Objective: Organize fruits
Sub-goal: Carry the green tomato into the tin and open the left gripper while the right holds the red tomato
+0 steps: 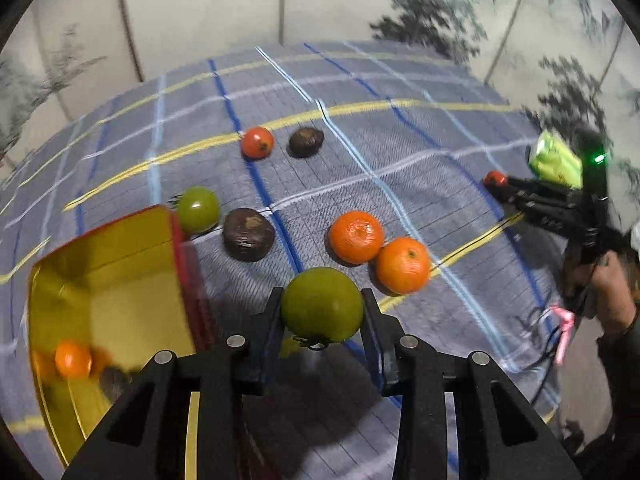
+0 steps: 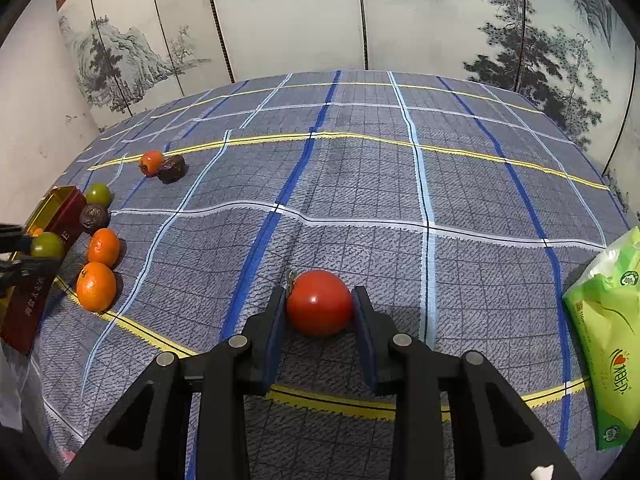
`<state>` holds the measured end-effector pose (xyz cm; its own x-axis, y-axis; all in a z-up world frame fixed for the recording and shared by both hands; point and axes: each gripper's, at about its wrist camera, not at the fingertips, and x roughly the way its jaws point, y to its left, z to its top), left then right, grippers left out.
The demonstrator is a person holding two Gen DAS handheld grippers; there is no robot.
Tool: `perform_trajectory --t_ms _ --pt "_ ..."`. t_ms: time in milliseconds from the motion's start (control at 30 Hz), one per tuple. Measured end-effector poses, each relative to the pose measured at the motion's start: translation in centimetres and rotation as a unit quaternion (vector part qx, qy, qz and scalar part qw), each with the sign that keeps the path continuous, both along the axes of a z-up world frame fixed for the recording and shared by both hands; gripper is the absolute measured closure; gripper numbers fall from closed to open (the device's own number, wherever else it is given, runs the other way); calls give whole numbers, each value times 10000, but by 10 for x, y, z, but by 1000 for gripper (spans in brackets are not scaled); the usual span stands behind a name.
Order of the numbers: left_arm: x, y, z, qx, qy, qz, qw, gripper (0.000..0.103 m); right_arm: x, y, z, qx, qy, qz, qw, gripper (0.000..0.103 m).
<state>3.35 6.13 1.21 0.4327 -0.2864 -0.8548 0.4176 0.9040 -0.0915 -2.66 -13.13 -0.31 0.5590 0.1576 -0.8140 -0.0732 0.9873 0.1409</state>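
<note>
My left gripper (image 1: 322,304) is shut on a green tomato (image 1: 322,305), held above the cloth right of the open red and gold box (image 1: 120,276). An orange (image 1: 73,359) and a dark fruit lie inside the box. On the cloth lie two oranges (image 1: 356,237) (image 1: 403,266), two dark brown fruits (image 1: 248,234) (image 1: 306,142), a second green tomato (image 1: 198,209) and a small red tomato (image 1: 257,143). My right gripper (image 2: 319,304) is shut on a red tomato (image 2: 319,303) low over the cloth; it also shows in the left wrist view (image 1: 496,179).
The table carries a blue plaid cloth (image 2: 360,200). A green tissue pack (image 2: 608,336) lies at the right edge. A painted folding screen (image 2: 280,12) stands behind the table. The box shows at the far left in the right wrist view (image 2: 48,240).
</note>
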Motion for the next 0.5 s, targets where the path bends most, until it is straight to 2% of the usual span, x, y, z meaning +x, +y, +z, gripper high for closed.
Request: perform_trajectory --t_ms 133,267,500 --pt "-28 10 19 163 -483 383 9980 66 1 1 0 -46 6 -29 10000 73" --pt "-47 25 32 142 -702 606 9956 66 1 4 0 -159 11 -44 9999 73" --pt "-66 52 38 590 -1094 965 9875 66 1 11 0 -417 18 -24 9991 73"
